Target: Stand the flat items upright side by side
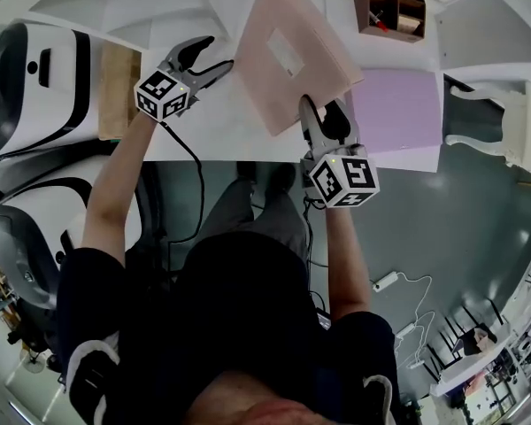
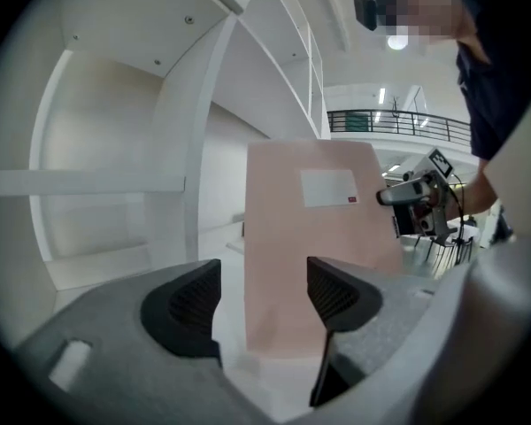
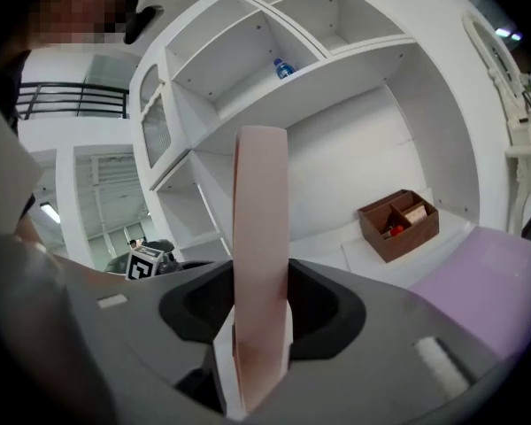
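A flat pink item (image 1: 292,47) with a white label is tilted up off the white desk (image 1: 203,127). My right gripper (image 1: 324,113) is shut on its near lower corner. In the right gripper view the pink item (image 3: 261,228) runs edge-on between the pads, with the right gripper (image 3: 261,326) pressed on both of its faces. My left gripper (image 1: 211,57) stands open just left of the pink item, apart from it. In the left gripper view the pink item (image 2: 314,246) stands beyond the left gripper (image 2: 264,299). A flat purple item (image 1: 394,109) lies on the desk to the right.
A brown wooden organizer (image 1: 389,7) with small things in it stands at the back right of the desk. A tan board (image 1: 119,91) lies at the desk's left end. White shelves (image 3: 274,25) rise behind, with a blue bottle (image 3: 284,67) on one.
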A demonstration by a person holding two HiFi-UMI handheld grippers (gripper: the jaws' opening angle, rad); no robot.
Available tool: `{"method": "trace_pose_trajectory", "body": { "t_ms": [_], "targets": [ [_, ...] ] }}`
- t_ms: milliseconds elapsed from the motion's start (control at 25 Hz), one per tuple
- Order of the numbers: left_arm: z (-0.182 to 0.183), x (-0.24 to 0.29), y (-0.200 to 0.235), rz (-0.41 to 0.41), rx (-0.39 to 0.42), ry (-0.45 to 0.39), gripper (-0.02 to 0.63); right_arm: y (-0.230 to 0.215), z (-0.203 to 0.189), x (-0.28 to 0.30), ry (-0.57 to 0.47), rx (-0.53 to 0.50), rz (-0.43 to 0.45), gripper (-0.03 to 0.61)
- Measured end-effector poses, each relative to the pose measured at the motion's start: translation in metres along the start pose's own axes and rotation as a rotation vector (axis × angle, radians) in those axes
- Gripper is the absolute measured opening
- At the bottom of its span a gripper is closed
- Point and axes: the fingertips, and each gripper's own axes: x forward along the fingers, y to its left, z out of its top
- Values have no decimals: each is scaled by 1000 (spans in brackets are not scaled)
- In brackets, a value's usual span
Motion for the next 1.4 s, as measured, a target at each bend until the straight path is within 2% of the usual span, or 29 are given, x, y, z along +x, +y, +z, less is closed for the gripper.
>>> {"method": "trace_pose_trajectory", "body": {
  "t_ms": [360, 520, 840, 1400],
  "targets": [
    [30, -26, -9, 148, 40, -100, 308, 1, 30, 25, -36, -93, -33, 169],
    [36, -42, -8, 226, 21, -130, 308, 0, 35, 37, -37, -141, -56, 169],
    [48, -66, -19, 302, 65, -169, 270, 0, 41, 65, -29, -183, -68, 169],
    [62, -118, -37, 423, 82, -251, 53, 3, 52, 122, -56, -269, -124, 170]
  ]
}}
